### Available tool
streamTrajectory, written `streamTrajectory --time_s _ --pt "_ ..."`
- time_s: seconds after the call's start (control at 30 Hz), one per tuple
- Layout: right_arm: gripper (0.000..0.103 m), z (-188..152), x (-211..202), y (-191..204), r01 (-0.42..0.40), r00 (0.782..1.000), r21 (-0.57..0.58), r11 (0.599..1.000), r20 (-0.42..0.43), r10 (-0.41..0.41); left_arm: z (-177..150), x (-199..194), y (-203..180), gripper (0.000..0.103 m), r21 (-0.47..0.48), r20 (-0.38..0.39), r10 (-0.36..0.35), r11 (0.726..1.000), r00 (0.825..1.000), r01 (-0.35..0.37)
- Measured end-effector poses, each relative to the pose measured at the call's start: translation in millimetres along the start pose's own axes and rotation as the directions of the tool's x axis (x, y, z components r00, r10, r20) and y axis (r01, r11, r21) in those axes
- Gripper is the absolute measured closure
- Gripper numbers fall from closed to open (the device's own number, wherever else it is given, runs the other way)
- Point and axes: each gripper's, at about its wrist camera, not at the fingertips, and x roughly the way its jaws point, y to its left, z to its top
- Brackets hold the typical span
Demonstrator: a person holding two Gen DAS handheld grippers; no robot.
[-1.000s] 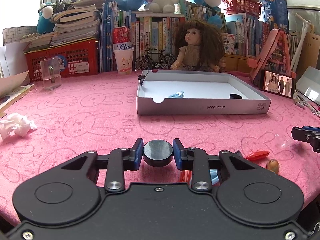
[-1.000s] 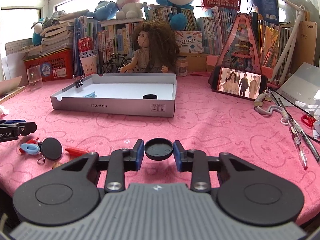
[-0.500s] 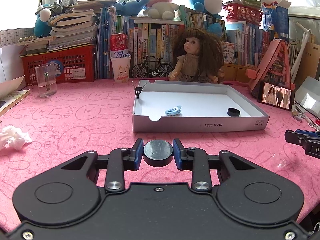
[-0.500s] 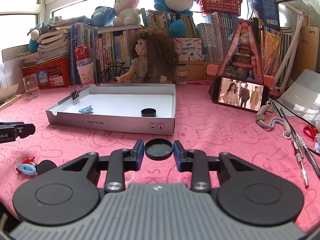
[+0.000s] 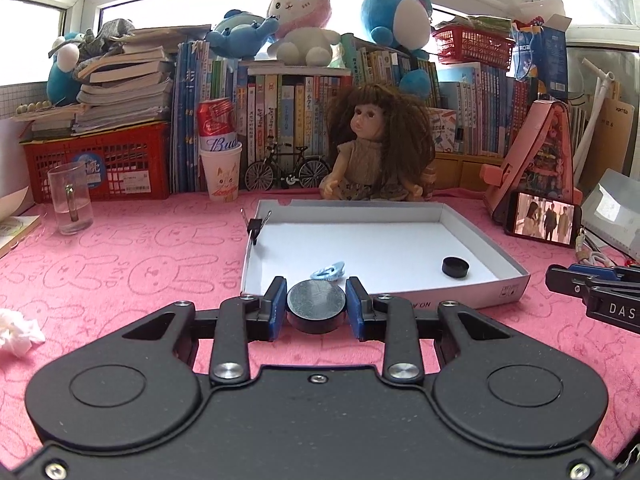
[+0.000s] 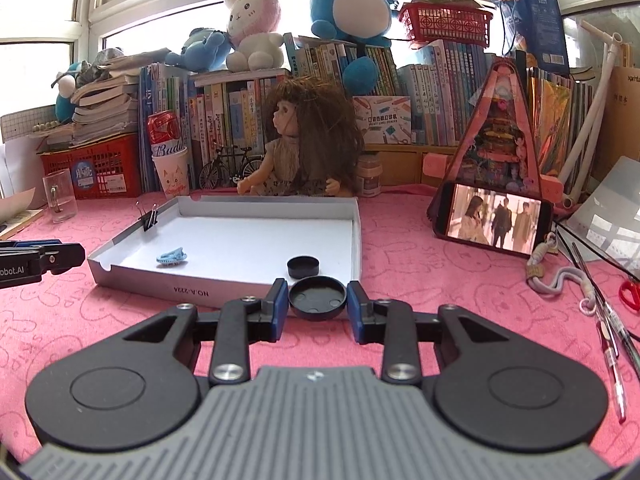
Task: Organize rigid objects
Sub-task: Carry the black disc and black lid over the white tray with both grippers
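Observation:
My left gripper (image 5: 316,306) is shut on a black round lid (image 5: 316,300) with a greyish top, held just in front of the near wall of a shallow white cardboard tray (image 5: 508,294). My right gripper (image 6: 317,302) is shut on a black round cap (image 6: 318,297), hollow side up, at the tray's (image 6: 132,272) near right corner. Inside the tray lie a light blue clip (image 5: 328,271) (image 6: 172,257) and another black cap (image 5: 455,267) (image 6: 304,266). A black binder clip (image 5: 254,226) (image 6: 150,218) grips the tray's left wall.
A doll (image 5: 378,148) sits behind the tray before rows of books. A glass mug (image 5: 70,198) and crumpled tissue (image 5: 18,330) are at the left. A phone (image 6: 496,220) plays video at the right, with pens (image 6: 608,328) and a lanyard (image 6: 560,276) beyond.
Both grippers have risen and moved toward the tray with their caps still held; the loose items on the pink cloth near the front have dropped out of view.

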Motion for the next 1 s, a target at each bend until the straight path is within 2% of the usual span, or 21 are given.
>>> streamTrajectory --time_s 0.33,0.53,0.67,0.9,1.0 --pt "0.067 17 14 3 -0.011 1.000 -0.011 1.000 0.023 0.011 23 20 -3 0.073 -0.015 0.017 -0.014 1.000 1.000 0.014" --pt "0.067 28 32 0 -0.009 1.000 -0.001 1.000 0.016 0.009 34 43 -2 0.073 -0.028 -0.006 -0.011 1.000 1.000 0.011" --pt "0.067 39 53 -6 -0.035 0.999 0.024 0.999 -0.017 0.035 45 67 0 0.073 -0.022 -0.036 -0.021 1.000 0.999 0.020" --pt "0.067 60 99 -16 -0.093 0.989 0.102 0.990 -0.101 0.103 66 118 10 0.073 -0.100 -0.120 -0.060 0.994 0.991 0.048" --pt "0.067 64 121 -17 -0.117 0.982 0.118 0.986 -0.133 0.133 69 137 6 0.073 -0.096 -0.136 -0.058 0.994 0.989 0.045"
